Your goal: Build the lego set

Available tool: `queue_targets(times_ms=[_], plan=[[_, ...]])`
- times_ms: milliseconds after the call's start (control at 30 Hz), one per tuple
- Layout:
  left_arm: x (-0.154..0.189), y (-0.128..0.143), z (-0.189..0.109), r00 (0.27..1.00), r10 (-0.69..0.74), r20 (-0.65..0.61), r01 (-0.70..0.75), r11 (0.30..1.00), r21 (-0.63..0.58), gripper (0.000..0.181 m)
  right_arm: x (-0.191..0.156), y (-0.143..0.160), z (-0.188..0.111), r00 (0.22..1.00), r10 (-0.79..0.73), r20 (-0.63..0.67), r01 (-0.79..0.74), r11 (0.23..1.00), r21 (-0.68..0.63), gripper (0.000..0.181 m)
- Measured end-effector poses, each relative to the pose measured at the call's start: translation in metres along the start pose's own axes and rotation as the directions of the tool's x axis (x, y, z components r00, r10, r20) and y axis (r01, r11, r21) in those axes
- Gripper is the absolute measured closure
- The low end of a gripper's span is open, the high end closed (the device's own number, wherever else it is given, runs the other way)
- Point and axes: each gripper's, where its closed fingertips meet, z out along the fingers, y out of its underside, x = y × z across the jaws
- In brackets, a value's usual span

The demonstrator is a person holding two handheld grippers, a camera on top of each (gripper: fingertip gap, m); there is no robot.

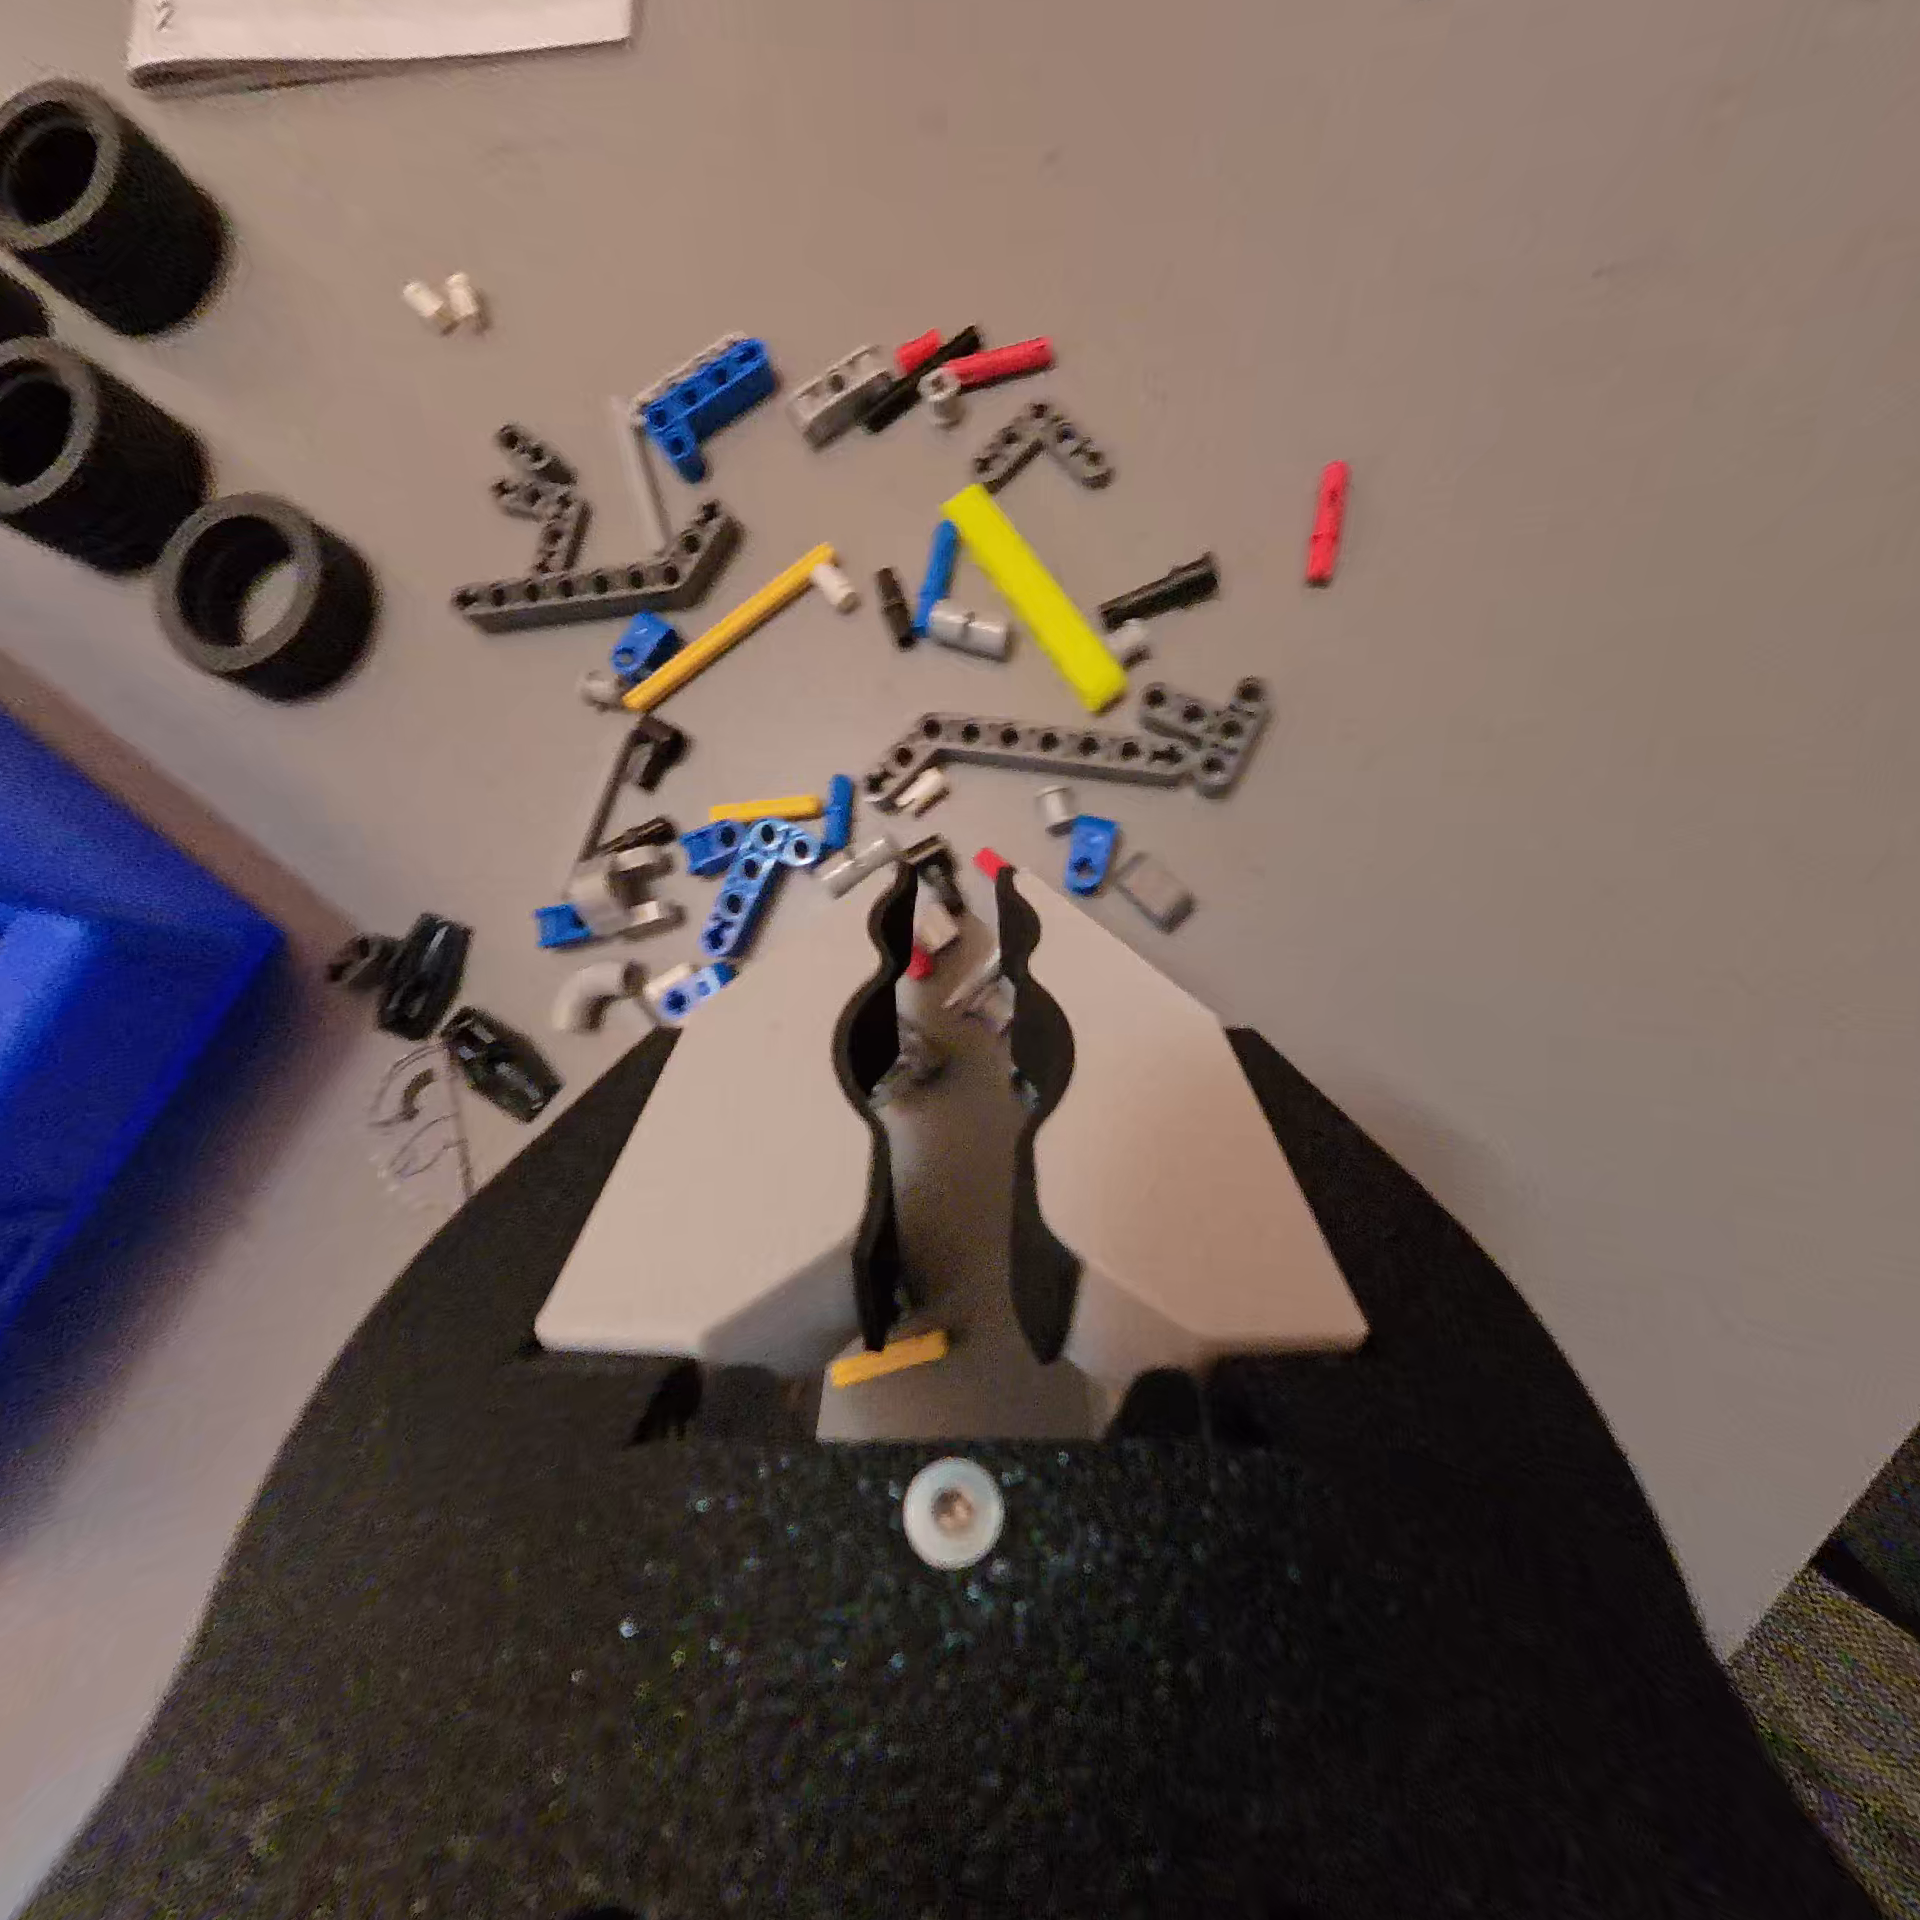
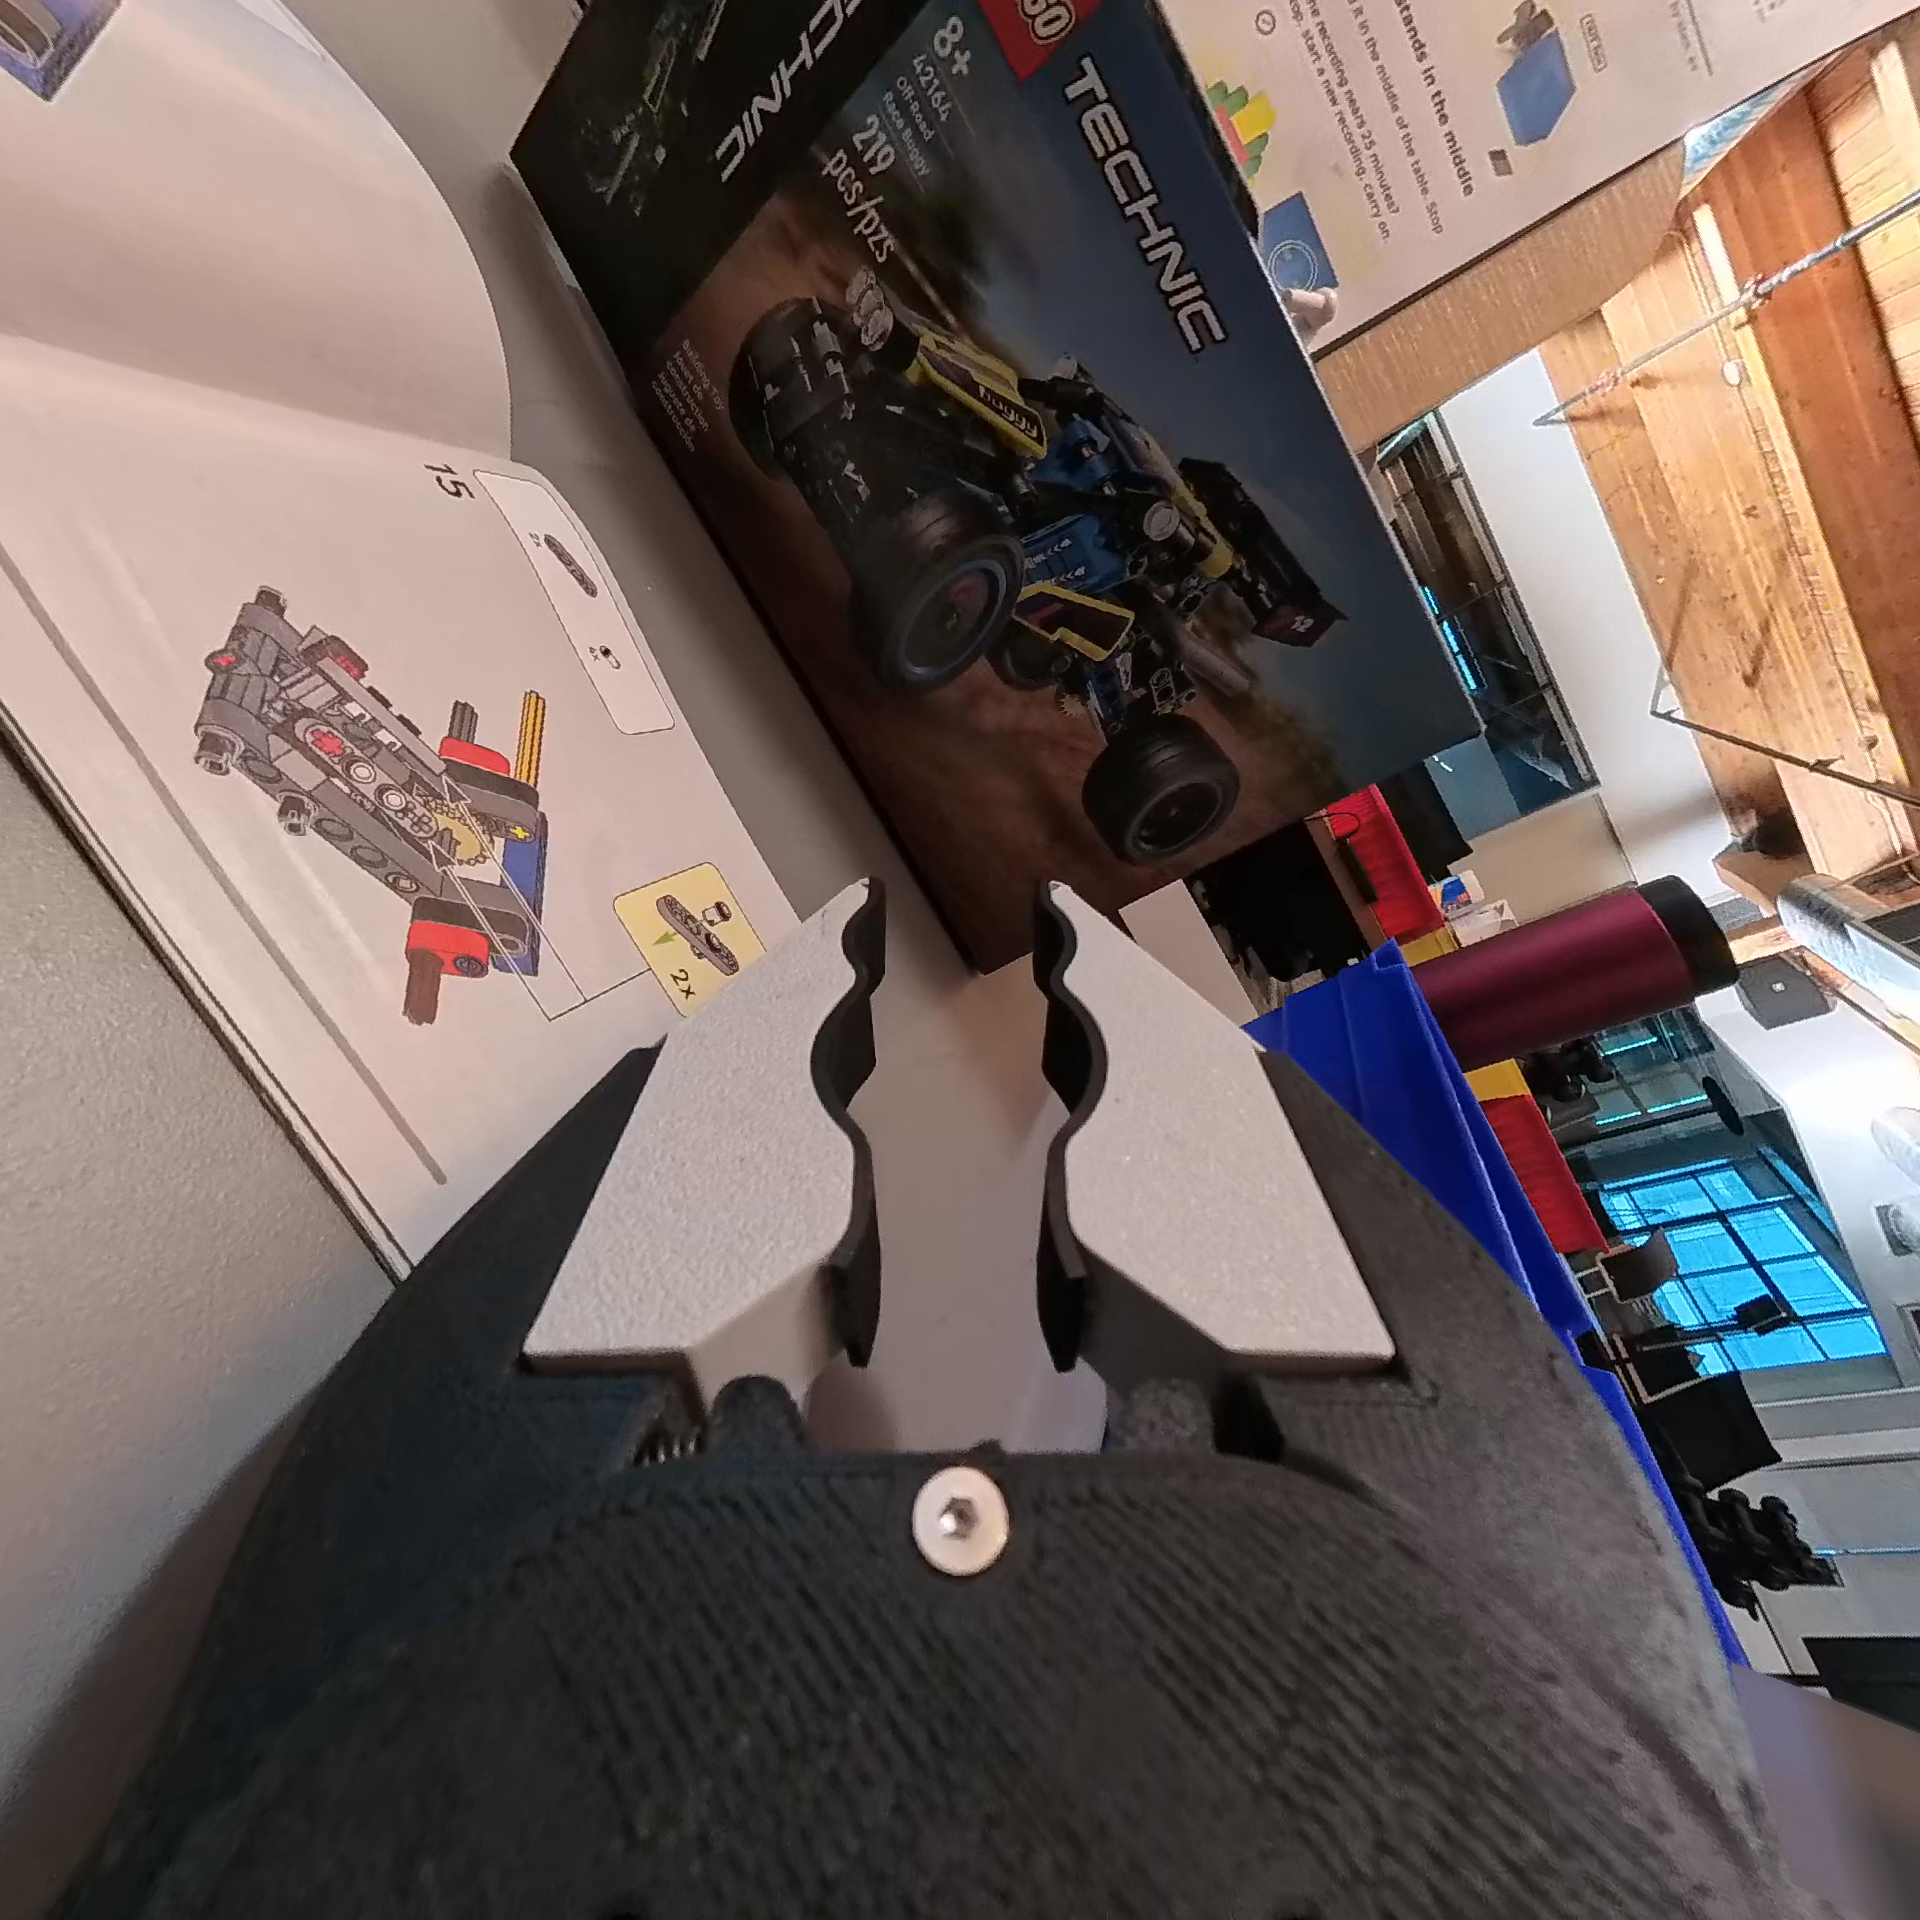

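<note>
The grey table (image 1: pixel 1455 260) fills most of the left wrist view, and the loose lego pieces (image 1: pixel 883 644) lie scattered across its middle. A blue bin (image 1: pixel 94 1018) sits at the left edge, with three black tyres (image 1: pixel 265 597) in the upper left. Among the pieces, the long lime-yellow beam (image 1: pixel 1034 597) lies near centre, a dark grey angled beam (image 1: pixel 1029 743) just below it, and a thin yellow axle (image 1: pixel 727 629) to their left.

The left gripper (image 1: pixel 954 883) hangs low over the near edge of the pile, its jaws parted by a narrow gap. Small grey and red parts show between them, but blur hides whether anything is clamped.

In the right wrist view, the right gripper (image 2: pixel 961 904) is spread and empty, pointing at the set's box (image 2: pixel 987 416) in the upper middle, with the open instruction booklet (image 2: pixel 343 727) at left.

The step in hand looks like picking a small part. It would go best by singling out one piece clear of its neighbours, closing squarely across its flat sides, and checking it against the booklet page.
</note>
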Motion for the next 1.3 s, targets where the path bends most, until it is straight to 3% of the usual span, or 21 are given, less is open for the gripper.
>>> queue_targets(times_ms=[133,367,500,633,800,900,1000,1067,1167,1300], plan=[[0.013,0.002,0.011,1.000,0.014,0.028,-0.014,1.000,-0.025,0.170,-0.001,0.001,0.001,1.000,-0.009,0.000,0.009,1.000,-0.006,0.155],[0.022,-0.024,0.028,0.997,0.055,0.047,-0.058,0.996,0.070,0.169,-0.002,0.001,0.001,1.000,-0.023,-0.002,0.023,1.000,-0.008,0.155],[-0.012,-0.017,0.001,0.979,-0.051,0.196,0.028,0.993,0.118,0.174,-0.001,0.000,0.001,1.000,-0.021,-0.004,0.021,1.000,-0.006,0.155],[-0.057,0.018,-0.022,0.905,-0.225,0.362,0.208,0.974,0.085,0.176,-0.002,0.001,0.001,1.000,-0.028,0.002,0.028,1.000,-0.009,0.155],[-0.063,0.029,-0.006,0.898,-0.306,0.317,0.296,0.952,0.080,0.178,-0.003,0.001,0.001,1.000,-0.031,0.003,0.031,0.999,-0.011,0.155],[-0.057,0.021,0.008,0.920,-0.265,0.289,0.262,0.964,0.052,0.179,-0.003,0.001,0.001,0.999,-0.033,0.002,0.033,0.999,-0.012,0.156],[-0.048,0.001,0.015,0.944,-0.231,0.238,0.212,0.972,0.103,0.175,-0.003,0.001,0.002,0.999,-0.037,0.002,0.037,0.999,-0.014,0.156],[-0.054,-0.002,0.005,0.926,-0.266,0.267,0.232,0.961,0.154,0.176,-0.003,0.001,0.002,0.999,-0.039,0.001,0.039,0.999,-0.013,0.155],[-0.069,0.018,-0.022,0.868,-0.353,0.350,0.309,0.934,0.177,0.178,-0.003,0.001,0.001,0.999,-0.037,0.000,0.037,0.999,-0.011,0.155],[-0.058,0.050,-0.040,0.834,-0.427,0.351,0.412,0.903,0.120,0.177,-0.003,0.001,0.002,0.999,-0.040,0.002,0.040,0.999,-0.014,0.155]])
